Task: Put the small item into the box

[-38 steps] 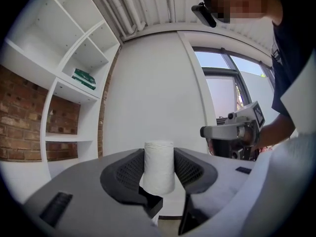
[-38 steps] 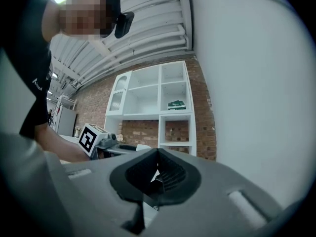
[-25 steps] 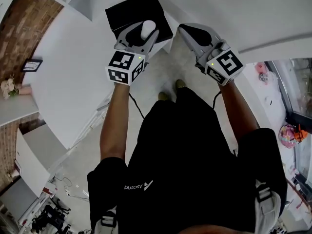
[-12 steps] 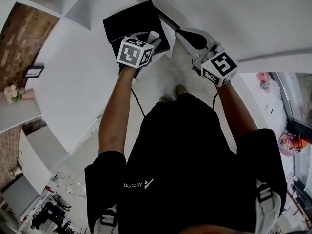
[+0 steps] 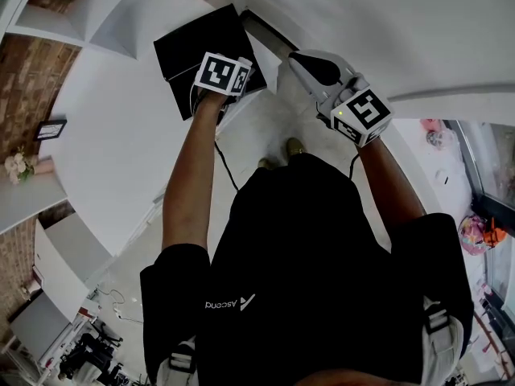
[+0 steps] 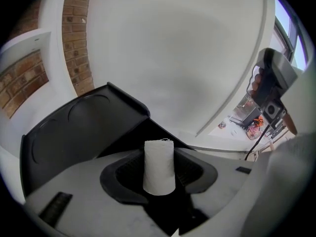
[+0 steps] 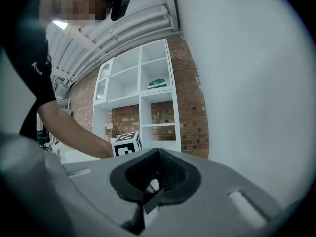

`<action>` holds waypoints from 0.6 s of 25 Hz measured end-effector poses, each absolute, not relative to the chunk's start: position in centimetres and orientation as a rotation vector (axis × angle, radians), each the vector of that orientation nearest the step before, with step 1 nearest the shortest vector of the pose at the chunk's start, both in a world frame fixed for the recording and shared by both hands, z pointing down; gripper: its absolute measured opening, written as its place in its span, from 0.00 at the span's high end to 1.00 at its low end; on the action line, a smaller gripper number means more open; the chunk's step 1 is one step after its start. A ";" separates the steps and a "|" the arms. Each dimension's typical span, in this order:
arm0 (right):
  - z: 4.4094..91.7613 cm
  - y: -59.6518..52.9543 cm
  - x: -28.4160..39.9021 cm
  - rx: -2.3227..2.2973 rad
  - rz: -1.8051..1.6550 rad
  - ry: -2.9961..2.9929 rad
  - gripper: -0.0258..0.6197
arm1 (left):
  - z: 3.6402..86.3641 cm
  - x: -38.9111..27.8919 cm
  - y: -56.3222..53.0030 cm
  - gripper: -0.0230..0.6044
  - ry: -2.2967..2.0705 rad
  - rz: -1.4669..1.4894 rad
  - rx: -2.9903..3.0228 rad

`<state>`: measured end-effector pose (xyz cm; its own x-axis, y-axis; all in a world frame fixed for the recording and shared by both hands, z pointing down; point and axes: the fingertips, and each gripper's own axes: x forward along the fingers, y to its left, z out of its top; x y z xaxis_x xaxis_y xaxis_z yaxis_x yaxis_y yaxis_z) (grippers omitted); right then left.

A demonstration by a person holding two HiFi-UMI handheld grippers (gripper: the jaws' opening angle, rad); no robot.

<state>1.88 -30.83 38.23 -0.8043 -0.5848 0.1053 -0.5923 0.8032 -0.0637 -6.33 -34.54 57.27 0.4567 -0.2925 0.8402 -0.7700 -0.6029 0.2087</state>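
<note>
A black open box (image 5: pixel 185 43) sits on the white table (image 5: pixel 105 127) near its corner. My left gripper (image 6: pixel 159 176) is shut on a small white spool of thread (image 6: pixel 159 166), which stands upright between the pads. The gripper hangs over the box's near edge (image 6: pixel 74 127). In the head view only its marker cube (image 5: pixel 224 74) shows above the box, and the spool is hidden beneath it. My right gripper (image 5: pixel 299 59) hovers to the right of the box, shut with nothing between its pads (image 7: pixel 150 185).
A second white table (image 5: pixel 402 30) runs to the right, with a floor gap (image 5: pixel 265 127) between the two tables. A picture frame (image 5: pixel 50 129) and flowers (image 5: pixel 16 166) sit at the far left. White shelves (image 7: pixel 143 83) stand against a brick wall.
My left gripper has tipped forward and moved up and left over the box with the spool, hiding the spool under its cube. The right gripper has barely shifted.
</note>
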 end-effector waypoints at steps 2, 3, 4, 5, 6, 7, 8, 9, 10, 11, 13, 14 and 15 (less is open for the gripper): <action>38.5 -30.8 2.0 0.942 0.150 -2.907 0.96 | 58.0 -6.3 -34.7 0.68 -0.875 1.098 2.100; 38.6 -30.8 2.1 0.937 0.153 -2.907 0.96 | 58.4 -6.3 -34.8 0.68 -0.875 1.109 2.088; 38.8 -30.8 2.2 0.933 0.155 -2.905 0.96 | 58.7 -6.4 -34.9 0.68 -0.876 1.119 2.077; 38.9 -30.8 2.3 0.930 0.157 -2.903 0.96 | 59.0 -6.4 -35.0 0.68 -0.876 1.128 2.067; 39.1 -30.8 2.4 0.927 0.161 -2.899 0.96 | 59.2 -6.4 -35.0 0.68 -0.873 1.136 2.060; 39.2 -30.7 2.5 0.925 0.163 -2.896 0.96 | 59.4 -6.3 -35.0 0.67 -0.868 1.141 2.057; 39.2 -30.8 2.6 0.923 0.165 -2.895 0.96 | 59.5 -6.2 -35.0 0.67 -0.862 1.142 2.057; 39.3 -30.8 2.6 0.921 0.164 -2.895 0.96 | 59.6 -6.1 -35.0 0.67 -0.857 1.142 2.059; 39.3 -30.8 2.6 0.919 0.164 -2.896 0.96 | 59.7 -6.1 -35.0 0.67 -0.857 1.140 2.060; 39.3 -30.9 2.6 0.917 0.163 -2.897 0.96 | 59.8 -6.1 -35.0 0.67 -0.863 1.137 2.062; 39.2 -30.9 2.5 0.912 0.163 -2.897 0.96 | 59.8 -6.2 -35.3 0.67 -0.890 1.127 2.065; 39.2 -30.9 2.5 0.909 0.164 -2.897 0.96 | 59.7 -6.3 -35.4 0.67 -0.904 1.120 2.067; 39.3 -30.9 2.5 0.907 0.165 -2.898 0.96 | 59.6 -6.3 -35.5 0.67 -0.915 1.110 2.069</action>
